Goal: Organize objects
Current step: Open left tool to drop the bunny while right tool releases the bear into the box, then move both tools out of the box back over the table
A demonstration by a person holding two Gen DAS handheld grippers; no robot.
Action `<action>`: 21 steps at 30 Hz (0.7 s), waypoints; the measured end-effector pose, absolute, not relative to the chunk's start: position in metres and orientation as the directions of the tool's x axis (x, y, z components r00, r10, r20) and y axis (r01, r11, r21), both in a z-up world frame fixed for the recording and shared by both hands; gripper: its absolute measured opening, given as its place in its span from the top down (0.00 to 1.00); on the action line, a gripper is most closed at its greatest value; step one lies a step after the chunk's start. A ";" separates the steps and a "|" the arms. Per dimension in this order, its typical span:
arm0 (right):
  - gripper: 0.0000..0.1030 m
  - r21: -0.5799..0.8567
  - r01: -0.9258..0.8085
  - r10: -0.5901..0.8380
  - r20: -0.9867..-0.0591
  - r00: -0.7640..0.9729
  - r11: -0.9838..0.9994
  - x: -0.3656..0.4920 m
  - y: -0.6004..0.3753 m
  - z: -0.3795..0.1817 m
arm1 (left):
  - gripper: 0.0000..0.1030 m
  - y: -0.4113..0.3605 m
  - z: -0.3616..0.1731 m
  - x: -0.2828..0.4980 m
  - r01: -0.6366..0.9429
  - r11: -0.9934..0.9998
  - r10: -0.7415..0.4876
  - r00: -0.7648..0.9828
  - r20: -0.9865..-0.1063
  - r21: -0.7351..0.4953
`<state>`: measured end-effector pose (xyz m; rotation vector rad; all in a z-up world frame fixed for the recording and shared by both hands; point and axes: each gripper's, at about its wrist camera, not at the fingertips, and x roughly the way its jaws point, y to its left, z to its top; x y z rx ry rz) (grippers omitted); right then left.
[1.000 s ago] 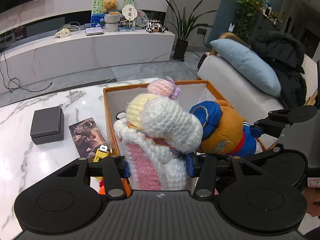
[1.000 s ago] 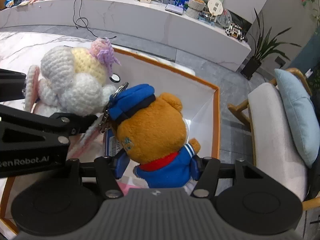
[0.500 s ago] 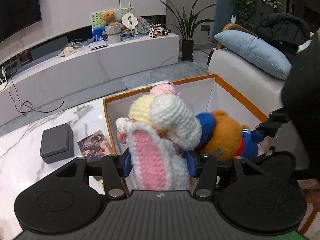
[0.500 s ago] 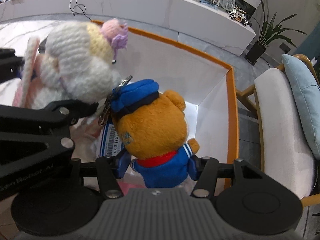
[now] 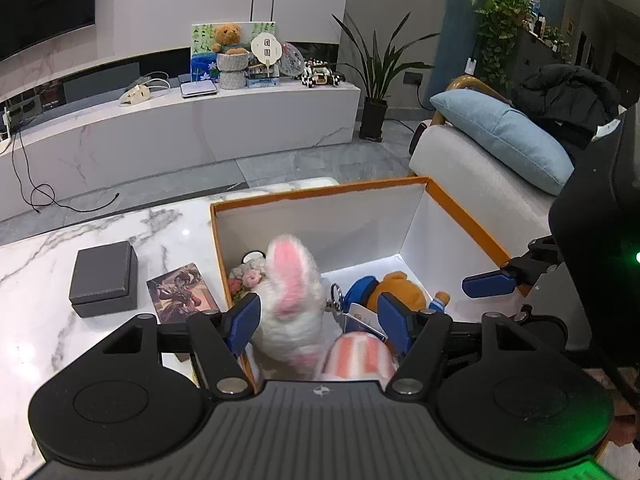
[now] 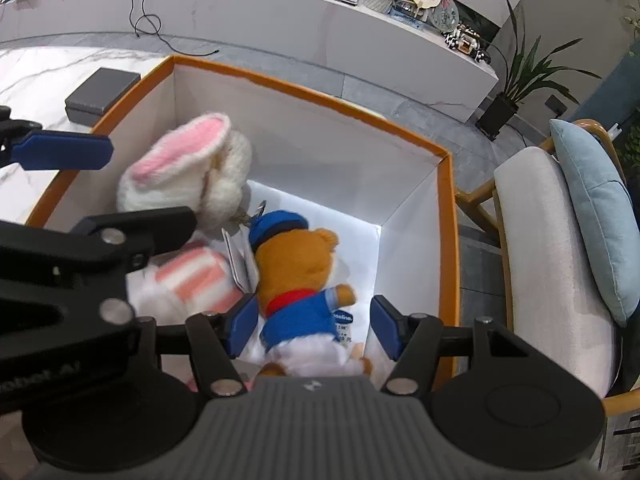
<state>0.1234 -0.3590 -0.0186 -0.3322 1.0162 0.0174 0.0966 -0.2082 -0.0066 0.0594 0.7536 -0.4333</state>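
An orange-rimmed box (image 5: pixel 320 192) (image 6: pixel 320 96) with white walls sits on the marble table. A white crocheted rabbit (image 5: pixel 294 300) (image 6: pixel 188 176) with pink ears tumbles, blurred, into its left side. My left gripper (image 5: pixel 320 320) hovers over it, jaws opening, and the pads (image 5: pixel 244 320) do not press the rabbit. A brown bear (image 6: pixel 296 268) (image 5: pixel 396 288) in a blue cap and jacket lies on the box floor. My right gripper (image 6: pixel 316 330) straddles its body, jaws opening, with a gap beside the right pad.
A grey case (image 5: pixel 104 280) (image 6: pixel 100 92) and a picture card (image 5: pixel 180 288) lie on the table left of the box. Small trinkets (image 5: pixel 244 280) rest in the box's far left corner. A sofa with a blue pillow (image 5: pixel 504 140) stands to the right.
The left jaws spread and the rabbit slipped out, dropping into the box. The bear went from upright in the right jaws to lying on the box floor, and those jaws widened.
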 end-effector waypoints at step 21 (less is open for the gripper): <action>0.34 -0.239 -0.146 -0.112 -0.804 0.584 0.960 0.118 -0.352 -0.001 | 0.19 -0.144 0.027 0.098 0.292 0.936 -0.350 0.709 -0.611 -0.197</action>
